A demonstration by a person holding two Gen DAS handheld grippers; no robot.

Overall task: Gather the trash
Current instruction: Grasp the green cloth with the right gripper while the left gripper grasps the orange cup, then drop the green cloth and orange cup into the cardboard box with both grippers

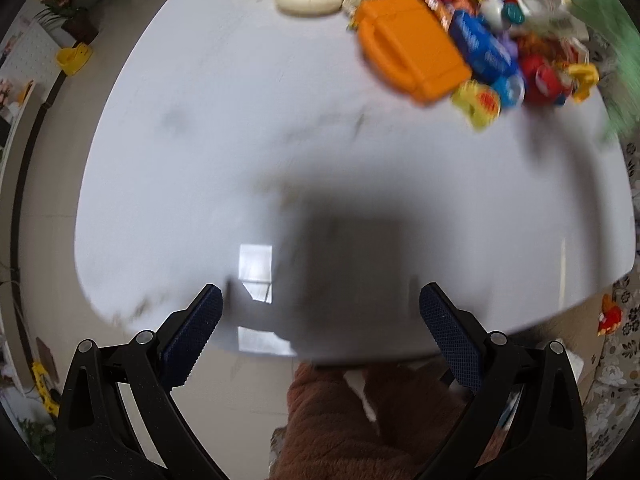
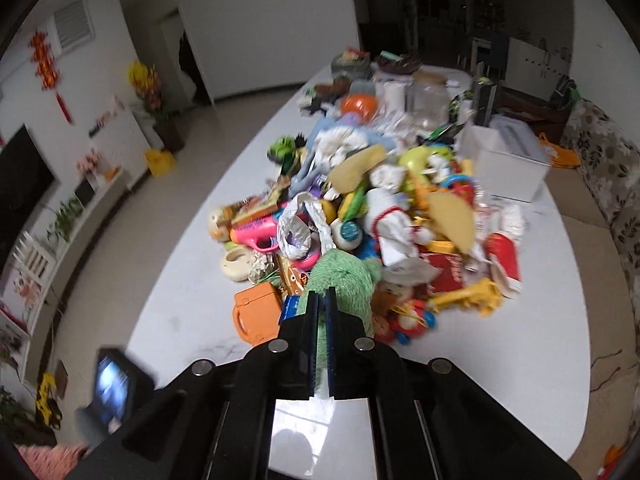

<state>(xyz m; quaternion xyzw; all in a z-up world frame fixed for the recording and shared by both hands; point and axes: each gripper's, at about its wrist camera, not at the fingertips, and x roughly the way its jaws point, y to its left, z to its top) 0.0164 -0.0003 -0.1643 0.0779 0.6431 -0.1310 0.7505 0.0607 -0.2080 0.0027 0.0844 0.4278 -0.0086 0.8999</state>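
Observation:
A big heap of toys, wrappers and crumpled paper (image 2: 384, 216) covers the middle of a white oval table (image 2: 192, 280). My right gripper (image 2: 323, 300) is shut on a green knitted cloth (image 2: 344, 280) and holds it above the near end of the heap. My left gripper (image 1: 320, 320) is open and empty over the bare near end of the table (image 1: 200, 160). The heap's near edge shows at the top of the left wrist view, with an orange plastic case (image 1: 412, 46) in front. The left wrist view is motion-blurred.
A white box (image 2: 508, 164) and a clear jar (image 2: 429, 100) stand at the far right of the table. A floral sofa (image 2: 616, 184) runs along the right side. A brown plush sleeve (image 1: 344, 420) lies below the table edge. The left gripper's camera (image 2: 116, 392) shows at lower left.

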